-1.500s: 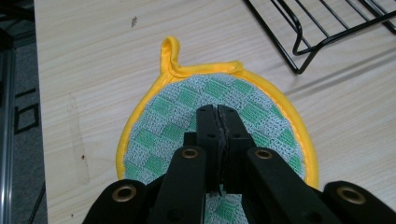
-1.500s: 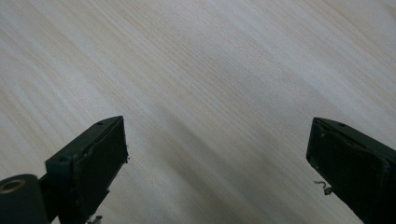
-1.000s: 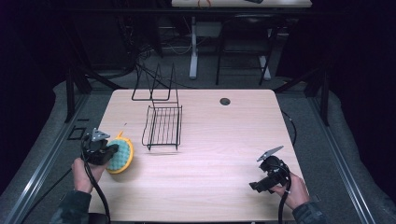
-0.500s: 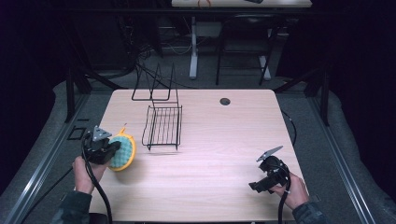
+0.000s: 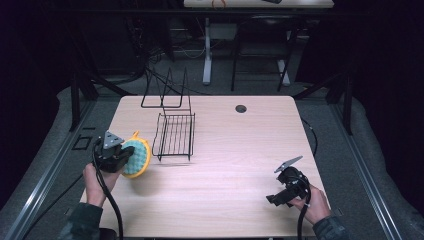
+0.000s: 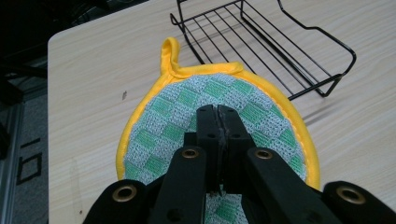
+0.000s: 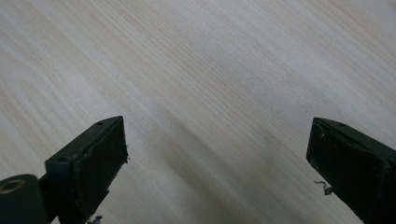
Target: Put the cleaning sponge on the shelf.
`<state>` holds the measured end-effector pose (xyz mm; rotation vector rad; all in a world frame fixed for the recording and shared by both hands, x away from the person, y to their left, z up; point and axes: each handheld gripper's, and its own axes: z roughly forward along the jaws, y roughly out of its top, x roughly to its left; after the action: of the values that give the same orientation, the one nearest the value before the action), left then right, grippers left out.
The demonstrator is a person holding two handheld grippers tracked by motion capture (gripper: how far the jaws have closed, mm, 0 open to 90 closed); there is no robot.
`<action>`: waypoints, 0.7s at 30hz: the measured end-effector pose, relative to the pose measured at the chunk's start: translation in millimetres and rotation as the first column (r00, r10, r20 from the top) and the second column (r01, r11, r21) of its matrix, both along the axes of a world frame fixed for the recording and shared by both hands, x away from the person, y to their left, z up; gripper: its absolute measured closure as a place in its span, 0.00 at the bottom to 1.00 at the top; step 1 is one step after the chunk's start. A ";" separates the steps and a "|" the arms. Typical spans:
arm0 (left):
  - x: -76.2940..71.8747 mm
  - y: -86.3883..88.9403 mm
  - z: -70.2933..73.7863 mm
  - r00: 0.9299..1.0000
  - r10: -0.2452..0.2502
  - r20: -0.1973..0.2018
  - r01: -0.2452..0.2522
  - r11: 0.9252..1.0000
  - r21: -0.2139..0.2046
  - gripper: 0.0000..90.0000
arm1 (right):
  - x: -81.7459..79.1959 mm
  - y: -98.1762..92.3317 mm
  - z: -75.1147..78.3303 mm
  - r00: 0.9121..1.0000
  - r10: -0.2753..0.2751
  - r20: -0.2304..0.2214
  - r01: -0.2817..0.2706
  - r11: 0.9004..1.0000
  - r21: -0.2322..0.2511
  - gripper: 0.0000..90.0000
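Yellow-rimmed green pot holder (image 6: 224, 107) | clamped in left hand-held gripper (image 6: 218, 112) | wire rack (image 6: 266, 42) just beyond | right hand-held gripper (image 7: 217, 154) wide open, empty, over counter (image 7: 210, 70)

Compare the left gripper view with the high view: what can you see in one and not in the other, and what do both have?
The left gripper view alone makes clear the green checked weave of the round yellow-edged pot holder, its yellow hanging loop, and the left hand-held gripper with jaws shut on it.

The high view alone includes the right hand-held gripper, the tall black wire frame and the dark round hole at the far edge.

Both share the pot holder, the low black wire rack and the pale wooden table.
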<state>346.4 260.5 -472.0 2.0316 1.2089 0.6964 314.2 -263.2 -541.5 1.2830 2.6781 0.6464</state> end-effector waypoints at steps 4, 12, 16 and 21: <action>2.8 -8.3 4.1 1.000 -0.017 0.024 0.018 1.000 -0.004 0.99 | -0.3 -1.2 0.5 1.000 -0.006 0.005 0.006 1.000 0.001 0.05; 12.3 -28.0 5.8 0.996 -0.075 0.044 0.075 0.997 -0.002 0.99 | -0.9 -0.6 0.3 1.000 0.002 0.005 -0.001 1.000 -0.008 0.05; 18.1 -36.8 6.2 0.994 -0.089 0.057 0.090 0.996 -0.004 0.99 | -1.0 -0.1 0.8 1.000 0.006 0.003 -0.006 1.000 -0.007 0.05; 25.7 -49.4 6.3 0.992 -0.110 0.069 0.110 0.994 0.003 0.99 | -0.7 -0.2 0.7 1.000 0.004 0.008 -0.004 1.000 -0.007 0.05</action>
<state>372.1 211.0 -465.7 2.0399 1.0489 0.7060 313.4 -263.4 -540.7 1.2709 2.6753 0.6411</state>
